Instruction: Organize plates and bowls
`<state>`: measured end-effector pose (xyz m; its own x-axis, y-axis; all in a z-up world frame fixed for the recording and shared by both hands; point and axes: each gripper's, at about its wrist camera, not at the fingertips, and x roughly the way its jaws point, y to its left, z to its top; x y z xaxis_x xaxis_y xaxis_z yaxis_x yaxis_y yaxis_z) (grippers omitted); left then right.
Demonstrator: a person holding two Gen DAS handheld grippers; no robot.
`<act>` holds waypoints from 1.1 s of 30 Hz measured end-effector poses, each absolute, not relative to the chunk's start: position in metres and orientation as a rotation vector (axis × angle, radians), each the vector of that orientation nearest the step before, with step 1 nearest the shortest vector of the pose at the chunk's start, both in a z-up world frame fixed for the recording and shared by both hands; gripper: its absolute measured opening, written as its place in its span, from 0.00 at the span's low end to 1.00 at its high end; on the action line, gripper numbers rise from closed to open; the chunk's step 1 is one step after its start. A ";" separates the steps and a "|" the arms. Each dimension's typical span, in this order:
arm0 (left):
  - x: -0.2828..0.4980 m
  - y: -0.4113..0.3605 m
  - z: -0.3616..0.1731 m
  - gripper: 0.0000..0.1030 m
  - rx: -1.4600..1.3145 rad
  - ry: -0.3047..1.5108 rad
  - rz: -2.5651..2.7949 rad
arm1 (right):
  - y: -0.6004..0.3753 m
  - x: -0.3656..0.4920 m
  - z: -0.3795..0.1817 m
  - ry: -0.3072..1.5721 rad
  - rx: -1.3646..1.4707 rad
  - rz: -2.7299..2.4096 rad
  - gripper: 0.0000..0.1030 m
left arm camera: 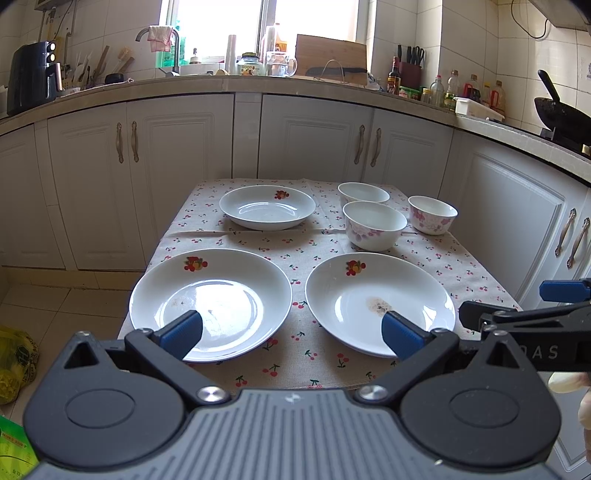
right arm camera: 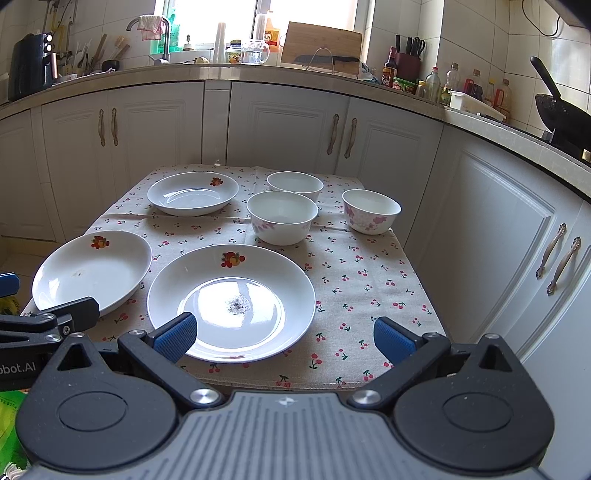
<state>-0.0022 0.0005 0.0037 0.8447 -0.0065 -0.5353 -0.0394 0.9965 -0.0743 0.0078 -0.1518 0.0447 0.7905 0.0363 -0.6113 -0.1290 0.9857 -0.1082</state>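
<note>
Near-left plate (left arm camera: 210, 306): set at the desk's front edge on the left, fruit motif on the rim, faint specks on its base.
Near-right plate (right arm camera: 231, 301): laid just beside it and apart from it, a small dark smear of residue seen at its centre.
Far plate (left arm camera: 267, 206): placed at the back left of the desk, seen empty.
Front bowl (right arm camera: 282, 218): stood behind the near-right plate, pink flowers on its wall, nothing seen inside.
Back bowl (right arm camera: 295, 184): set close behind the front bowl, white, seen empty.
Right bowl (right arm camera: 371, 210): kept apart at the back right, pink-flowered, seen empty.
Left gripper (left arm camera: 291, 332): held above the desk's front edge, jaws spread wide over the gap between the two near plates, nothing held.
Right gripper (right arm camera: 284, 338): held beside it, jaws spread wide over the near-right plate's rim and the bare cloth, nothing held.
Desk (right arm camera: 369, 288): small, covered by a beige cherry-print cloth.
Room: a kitchen, with white cabinets (left arm camera: 177, 155) and a cluttered worktop seen beneath a bright window (left arm camera: 258, 22); a black wok (right arm camera: 557, 110) is seen at far right.
</note>
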 end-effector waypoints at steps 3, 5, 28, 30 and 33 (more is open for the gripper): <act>-0.002 0.000 0.004 0.99 -0.083 0.564 0.017 | -0.152 0.008 0.045 0.653 -0.148 0.089 1.00; -0.002 0.000 0.004 0.99 -0.083 0.565 0.017 | -0.152 0.008 0.045 0.653 -0.148 0.089 1.00; -0.003 -0.001 0.006 0.99 -0.078 0.557 0.017 | -0.153 0.009 0.048 0.645 -0.158 0.084 1.00; -0.002 -0.001 0.007 0.99 -0.076 0.556 0.016 | -0.153 0.009 0.048 0.645 -0.159 0.085 1.00; -0.002 0.000 0.006 0.99 -0.077 0.557 0.014 | -0.153 0.009 0.048 0.647 -0.159 0.084 1.00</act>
